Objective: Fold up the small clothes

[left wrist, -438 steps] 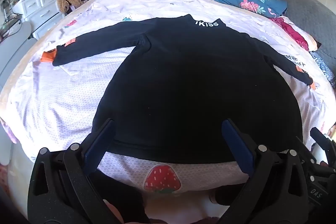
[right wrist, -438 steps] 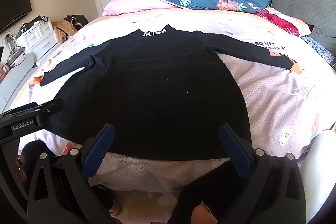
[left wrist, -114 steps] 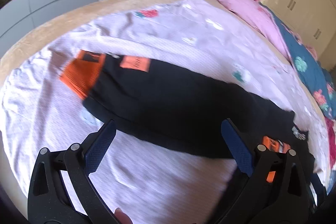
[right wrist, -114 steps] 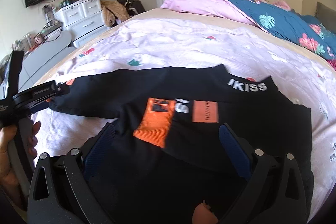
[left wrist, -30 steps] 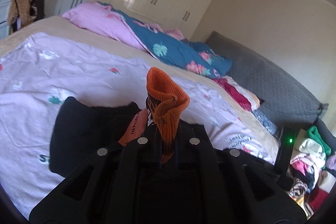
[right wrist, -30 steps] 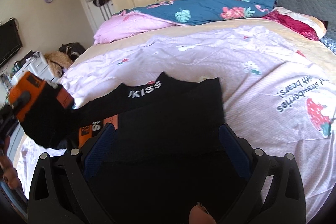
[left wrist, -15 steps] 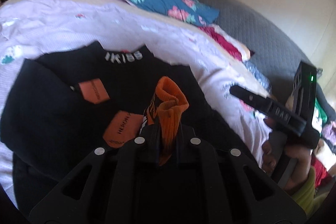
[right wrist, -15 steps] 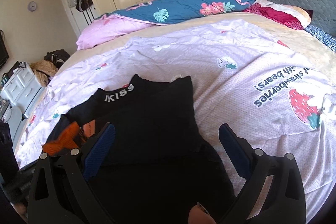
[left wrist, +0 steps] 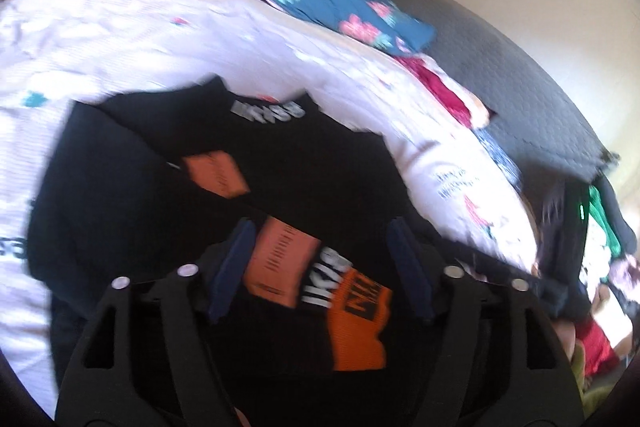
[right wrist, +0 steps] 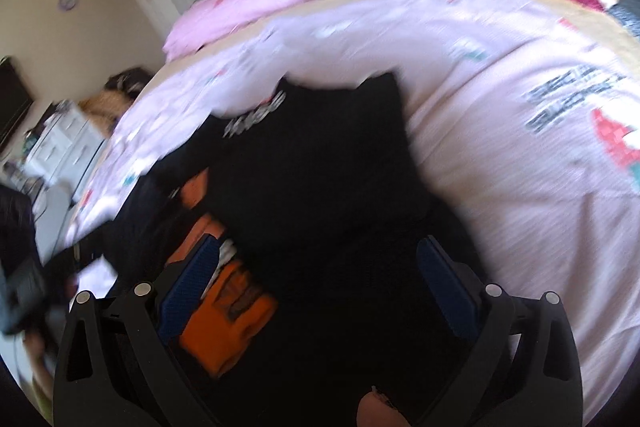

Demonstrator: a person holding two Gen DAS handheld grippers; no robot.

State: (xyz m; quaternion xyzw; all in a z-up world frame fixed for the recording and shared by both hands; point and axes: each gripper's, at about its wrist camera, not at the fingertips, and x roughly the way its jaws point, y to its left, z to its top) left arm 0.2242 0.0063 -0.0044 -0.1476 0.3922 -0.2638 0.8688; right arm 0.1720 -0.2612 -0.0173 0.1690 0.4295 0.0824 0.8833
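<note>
On pink bedsheet [left wrist: 100,39], black top [left wrist: 312,155] lies flat, both sleeves folded across chest, orange cuff [left wrist: 356,319] uppermost. We hold left gripper [left wrist: 320,267] and right gripper [right wrist: 316,279] spread wide, empty. Risk: loose sleeves sliding if hem lifted unevenly.

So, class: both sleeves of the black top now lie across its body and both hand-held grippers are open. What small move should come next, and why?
Probably bring both open grippers down to the hem nearest the cameras. The orange cuff lies flat on the black top, and the left hand-held gripper and right hand-held gripper hold nothing, so the bottom-to-collar fold looks next.
</note>
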